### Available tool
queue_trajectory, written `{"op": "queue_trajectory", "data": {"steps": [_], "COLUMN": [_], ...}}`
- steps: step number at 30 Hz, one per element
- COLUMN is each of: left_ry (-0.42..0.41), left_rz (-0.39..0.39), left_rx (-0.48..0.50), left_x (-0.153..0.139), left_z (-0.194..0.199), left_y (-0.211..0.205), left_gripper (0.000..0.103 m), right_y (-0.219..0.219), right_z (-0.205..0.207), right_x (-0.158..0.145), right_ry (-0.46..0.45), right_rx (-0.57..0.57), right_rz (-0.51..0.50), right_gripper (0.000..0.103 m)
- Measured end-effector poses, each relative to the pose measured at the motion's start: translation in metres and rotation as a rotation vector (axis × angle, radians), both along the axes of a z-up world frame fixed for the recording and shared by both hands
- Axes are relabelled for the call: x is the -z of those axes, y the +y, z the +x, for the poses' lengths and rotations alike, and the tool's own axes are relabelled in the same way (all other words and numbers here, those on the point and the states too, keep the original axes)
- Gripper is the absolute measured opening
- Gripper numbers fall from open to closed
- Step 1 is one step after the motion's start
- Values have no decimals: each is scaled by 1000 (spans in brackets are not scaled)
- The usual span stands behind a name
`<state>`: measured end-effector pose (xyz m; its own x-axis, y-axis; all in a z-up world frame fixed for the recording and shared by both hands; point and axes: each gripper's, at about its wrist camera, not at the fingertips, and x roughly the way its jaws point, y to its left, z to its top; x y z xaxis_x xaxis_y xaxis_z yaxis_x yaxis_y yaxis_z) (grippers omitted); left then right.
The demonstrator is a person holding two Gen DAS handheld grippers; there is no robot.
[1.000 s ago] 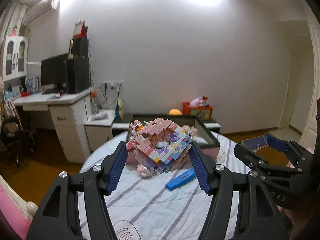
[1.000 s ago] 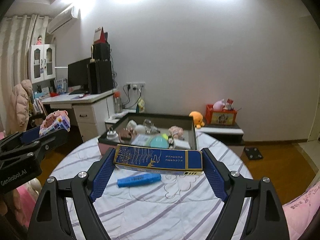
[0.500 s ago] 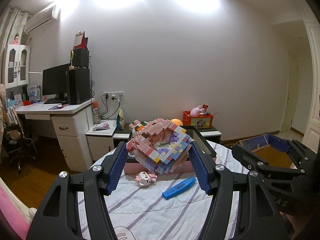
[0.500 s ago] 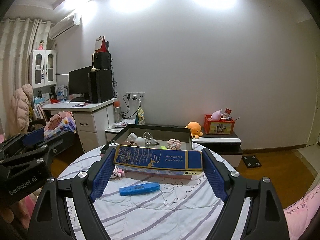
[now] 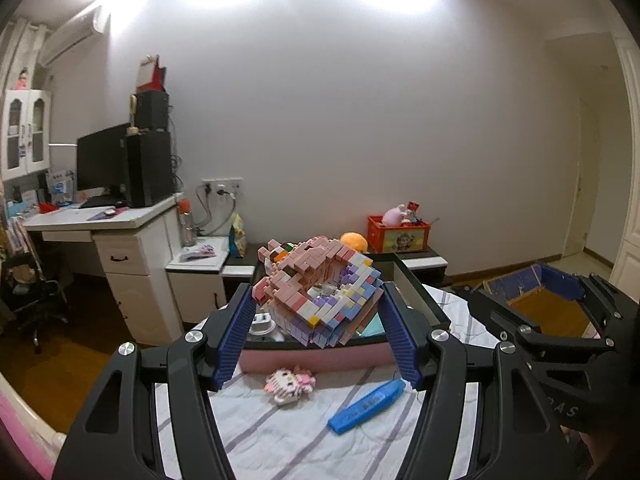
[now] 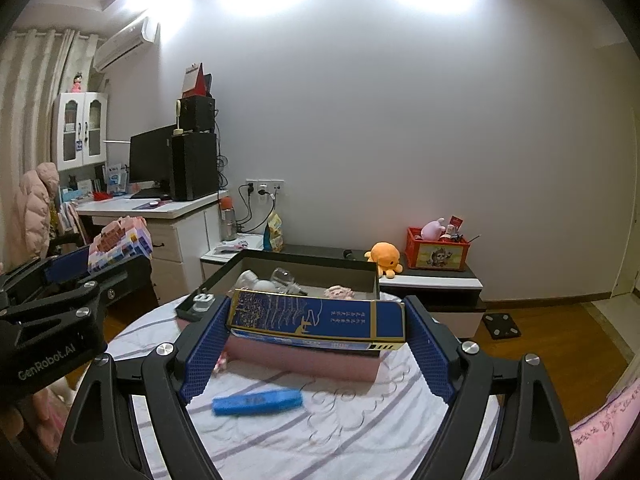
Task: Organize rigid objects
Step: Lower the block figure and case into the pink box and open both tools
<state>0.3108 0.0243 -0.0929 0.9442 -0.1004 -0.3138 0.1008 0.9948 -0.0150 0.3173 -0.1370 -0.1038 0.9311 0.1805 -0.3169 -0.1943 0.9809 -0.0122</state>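
My left gripper [image 5: 318, 334] is shut on a pink, purple and white block model [image 5: 320, 292] and holds it in the air above the near edge of the storage box [image 5: 420, 300]. My right gripper [image 6: 316, 344] is shut on a long blue and gold carton [image 6: 316, 320], held level in front of the same box [image 6: 304, 260]. The box holds several small items. A blue flat case [image 6: 256, 400] and a small pink cat block figure [image 5: 290, 384] lie on the striped tablecloth [image 5: 280, 432]. Each gripper shows in the other's view, the left one [image 6: 80, 276] and the right one [image 5: 540, 304].
The round table has a white desk [image 5: 120, 232] with monitor to its left and a low cabinet [image 6: 432, 280] with an orange plush and a red crate behind it. A pink bed edge [image 6: 600, 432] lies at the right. Wooden floor surrounds the table.
Both grippers have risen and drawn back with their loads still held. The box and tabletop items now sit lower and farther in view, and the cat figure is uncovered below the block model.
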Motion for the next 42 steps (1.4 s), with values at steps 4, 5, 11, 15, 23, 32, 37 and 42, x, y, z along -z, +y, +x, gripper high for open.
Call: {"op": "queue_trajectory", "data": {"steps": [4, 5, 11, 15, 23, 32, 37, 42], "left_ry": [48, 63, 174, 279, 365, 360, 289, 181], "left_rz": [-1, -10, -20, -74, -18, -15, -34, -63], "left_rx": [12, 17, 40, 80, 60, 37, 8, 0], "left_x": [8, 10, 29, 51, 86, 84, 61, 31], "left_z": [42, 53, 126, 168, 194, 187, 158, 102], "left_y": [1, 2, 4, 6, -6, 1, 13, 29], "left_gripper": [64, 64, 64, 64, 64, 92, 102, 103], "right_y": [-4, -5, -6, -1, 8, 12, 9, 8], "right_z": [33, 44, 112, 150, 181, 177, 153, 107], "right_x": [0, 0, 14, 39, 83, 83, 61, 32], "right_ry": [13, 20, 99, 185, 307, 294, 236, 163], "right_rx": [12, 16, 19, 10, 1, 22, 30, 6], "right_rz": [-10, -15, -48, -71, -107, -135, -113, -66], "right_gripper": [85, 85, 85, 85, 85, 93, 103, 103]}}
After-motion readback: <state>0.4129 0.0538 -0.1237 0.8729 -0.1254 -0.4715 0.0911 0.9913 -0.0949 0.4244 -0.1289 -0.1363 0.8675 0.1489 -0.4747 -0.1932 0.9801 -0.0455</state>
